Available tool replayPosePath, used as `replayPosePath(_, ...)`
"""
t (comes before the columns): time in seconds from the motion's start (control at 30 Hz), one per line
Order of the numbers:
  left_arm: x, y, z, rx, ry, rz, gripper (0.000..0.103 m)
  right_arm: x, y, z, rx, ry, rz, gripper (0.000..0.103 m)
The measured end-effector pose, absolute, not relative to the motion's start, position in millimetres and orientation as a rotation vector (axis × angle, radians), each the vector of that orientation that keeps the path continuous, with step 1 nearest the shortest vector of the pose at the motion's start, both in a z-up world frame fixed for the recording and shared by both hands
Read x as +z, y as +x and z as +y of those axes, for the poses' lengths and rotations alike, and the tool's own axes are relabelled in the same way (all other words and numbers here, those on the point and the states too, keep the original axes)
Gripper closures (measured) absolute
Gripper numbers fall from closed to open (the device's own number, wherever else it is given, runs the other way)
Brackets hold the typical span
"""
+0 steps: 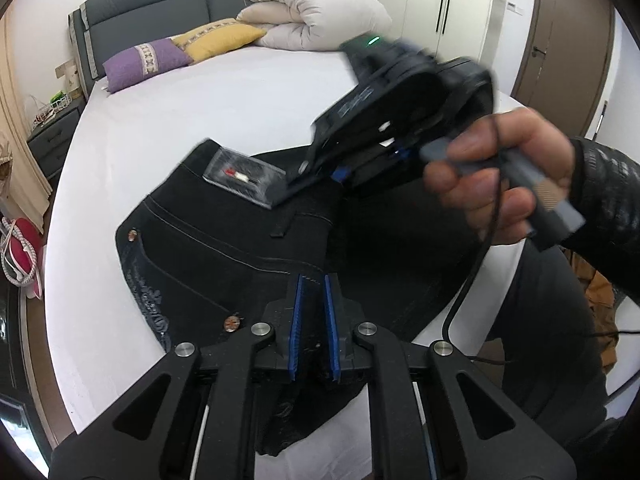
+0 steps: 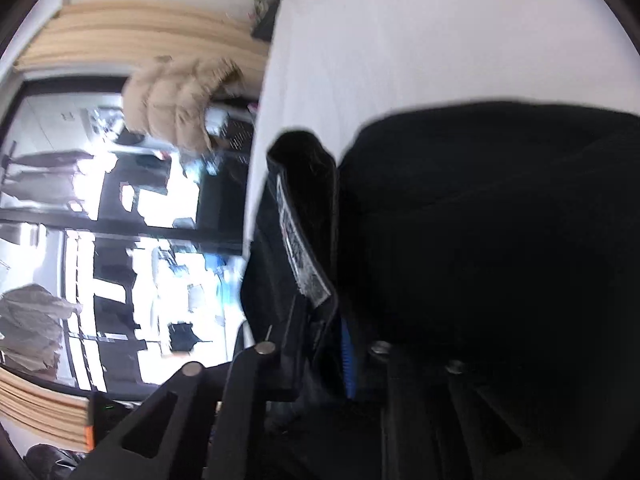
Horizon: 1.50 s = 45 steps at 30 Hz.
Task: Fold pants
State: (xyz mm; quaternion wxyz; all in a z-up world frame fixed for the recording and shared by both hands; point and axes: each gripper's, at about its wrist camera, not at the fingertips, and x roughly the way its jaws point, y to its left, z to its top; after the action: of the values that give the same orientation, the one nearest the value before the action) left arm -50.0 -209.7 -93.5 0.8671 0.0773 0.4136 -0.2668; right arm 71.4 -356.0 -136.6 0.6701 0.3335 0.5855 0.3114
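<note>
White bed point(image 1: 200, 120), black pants point(image 1: 224, 240) pinched in left tool point(image 1: 315, 312), right tool point(image 2: 320, 344) clamping waistband.

A white bed point(image 1: 208, 92) is filling the room, with a grey headboard point(image 1: 168, 4) standing behind it. A purple pillow point(image 1: 146, 62) and a yellow pillow point(image 1: 218, 38) are lying side by side, touching a rolled white duvet point(image 1: 316, 12). A dark nightstand point(image 1: 54, 136) is standing beside the bed. A beige jacket point(image 2: 176, 104), probably padded, is hanging near the window.
</note>
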Motion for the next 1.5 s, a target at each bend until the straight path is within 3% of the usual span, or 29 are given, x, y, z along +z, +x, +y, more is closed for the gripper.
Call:
replayPosePath(0.1,-86,-51,-208,-0.58,0.13,0.849,0.086,-122,51,-382,0.668,0.798,1.233,0.091)
replayPosePath(0.17,-78,-49,-207,-0.584,0.096,0.838,0.074,-126,42,-391,0.645,0.823,1.214,0.091)
replayPosePath(0.23,-75,-48,-202,-0.581,0.041,0.837,0.034,-135,41,-394,0.621,0.819,1.236,0.091)
replayPosePath(0.37,-68,-52,-194,-0.555,0.034,0.836,0.033,-151,53,-376,0.619,0.736,1.299,0.08)
replayPosePath(0.4,-67,-52,-192,-0.545,0.035,0.838,0.033,-156,58,-374,0.597,0.722,1.321,0.065)
replayPosePath(0.47,-66,-52,-190,-0.535,0.045,0.837,0.033,-160,71,-374,0.587,0.749,1.326,0.055)
replayPosePath(0.53,-66,-53,-189,-0.54,0.045,0.837,0.033,-159,81,-366,0.614,0.77,1.333,0.034)
replayPosePath(0.57,-67,-54,-190,-0.546,0.049,0.842,0.033,-160,87,-358,0.651,0.773,1.349,0.03)
replayPosePath(0.6,-69,-54,-191,-0.551,0.059,0.849,0.033,-159,92,-345,0.676,0.753,1.368,0.03)
replayPosePath(0.7,-71,-50,-197,-0.552,0.08,0.866,0.033,-159,99,-319,0.69,0.641,1.414,0.069)
replayPosePath(0.83,-75,-43,-190,-0.533,0.058,0.88,0.033,-152,88,-327,0.698,0.656,1.355,0.087)
replayPosePath(1.1,-68,-35,-191,-0.56,0.0,0.88,0.032,-116,34,-385,0.541,0.746,1.12,0.089)
replayPosePath(1.5,-55,-19,-200,-0.606,-0.012,0.88,0.032,-113,20,-439,0.395,0.702,1.138,0.09)
